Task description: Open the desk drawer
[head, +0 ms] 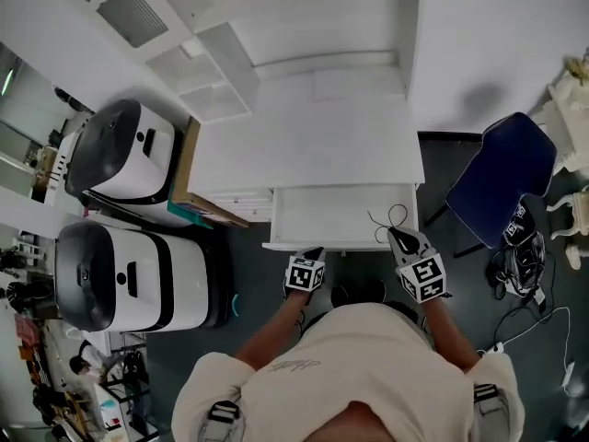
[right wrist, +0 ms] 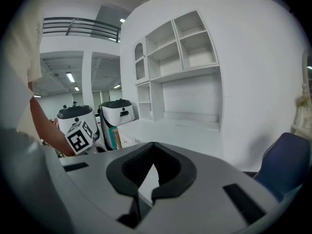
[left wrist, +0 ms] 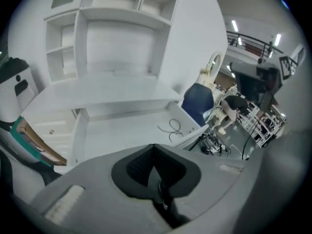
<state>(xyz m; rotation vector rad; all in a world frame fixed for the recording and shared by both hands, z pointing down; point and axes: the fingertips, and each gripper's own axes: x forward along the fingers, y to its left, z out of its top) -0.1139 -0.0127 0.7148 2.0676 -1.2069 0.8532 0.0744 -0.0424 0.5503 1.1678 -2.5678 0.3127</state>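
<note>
The white desk point(head: 313, 145) is standing with its drawer point(head: 322, 212) pulled out and holding a thin looped black cable point(head: 392, 219) by its right front corner, while the left gripper point(head: 314, 250) and right gripper point(head: 397, 235) are hovering at the drawer's front edge, jaws pressed together, gripping nothing.

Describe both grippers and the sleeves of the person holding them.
The left gripper and right gripper match: a light grey wedge-shaped shell, black textured fingers, and a white cube printed with black square markers. No cables show on either. The sleeves are cream and leave the forearms bare.
</note>
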